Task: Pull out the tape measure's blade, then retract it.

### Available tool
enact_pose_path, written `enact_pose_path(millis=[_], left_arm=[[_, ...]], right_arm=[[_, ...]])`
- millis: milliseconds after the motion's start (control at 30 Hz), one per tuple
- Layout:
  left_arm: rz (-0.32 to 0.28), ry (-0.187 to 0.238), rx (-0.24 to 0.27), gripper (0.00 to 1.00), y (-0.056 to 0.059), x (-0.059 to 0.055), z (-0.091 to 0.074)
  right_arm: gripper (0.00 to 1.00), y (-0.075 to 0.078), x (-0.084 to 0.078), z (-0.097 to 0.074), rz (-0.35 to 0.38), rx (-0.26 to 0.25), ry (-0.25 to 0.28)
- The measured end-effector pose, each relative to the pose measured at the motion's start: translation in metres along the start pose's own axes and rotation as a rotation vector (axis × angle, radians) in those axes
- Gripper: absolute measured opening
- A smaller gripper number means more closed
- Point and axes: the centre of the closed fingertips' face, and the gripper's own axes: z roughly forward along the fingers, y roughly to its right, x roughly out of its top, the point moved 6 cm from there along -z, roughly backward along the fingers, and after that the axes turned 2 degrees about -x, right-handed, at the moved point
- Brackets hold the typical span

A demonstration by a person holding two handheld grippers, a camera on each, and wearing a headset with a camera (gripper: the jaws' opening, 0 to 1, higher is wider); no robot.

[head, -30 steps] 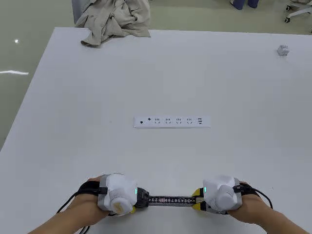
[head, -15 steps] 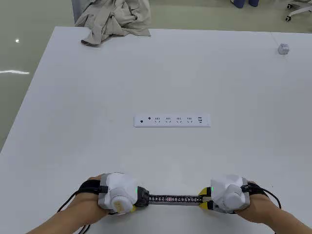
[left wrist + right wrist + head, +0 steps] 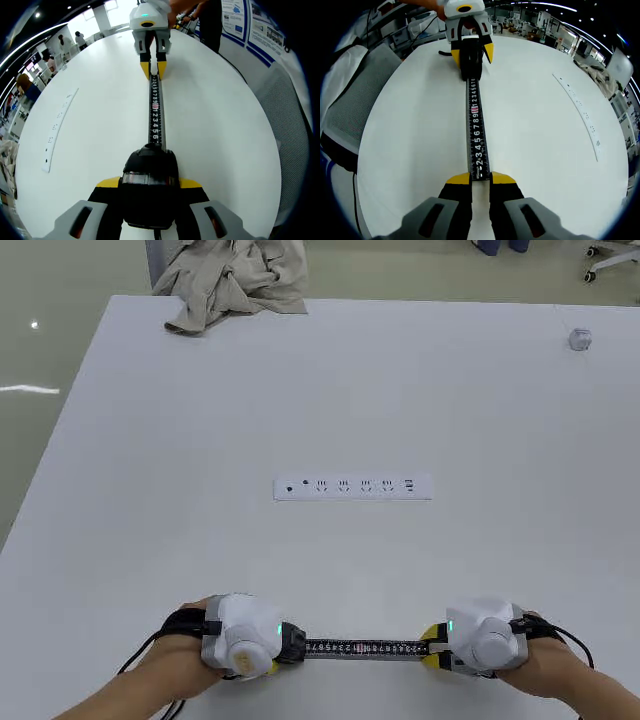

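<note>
Clamping the black tape measure case [image 3: 150, 197], left gripper [image 3: 150, 183] faces right gripper [image 3: 480, 179], whose jaws pinch the blade [image 3: 477, 120] at its end; numerals 2–9 legible.

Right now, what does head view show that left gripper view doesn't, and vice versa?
Head view adds: a grey lump at the table's far right, and the left hand around the left gripper. Left gripper view adds: legible blade numerals, people beyond the table, wall posters. Shared: blade stretched from the case in the left gripper to the right gripper shut on its tip; power strip.
</note>
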Motion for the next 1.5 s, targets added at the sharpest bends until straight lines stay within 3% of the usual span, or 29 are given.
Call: enact_pose_path(millis=[667, 1033, 1500], left_arm=[[-0.008, -0.007, -0.008, 0.38, 0.0, 0.0, 0.0], [-0.012, -0.006, -0.011, 0.38, -0.001, 0.0, 0.001], [-0.015, -0.012, -0.011, 0.38, -0.001, 0.0, 0.001]], right_arm=[[0.1, 0.002, -0.016, -0.009, 0.014, -0.002, -0.018], [0.1, 0.006, -0.033, -0.018, 0.033, -0.01, -0.038], [0.1, 0.007, -0.038, -0.021, 0.047, -0.01, -0.041]])
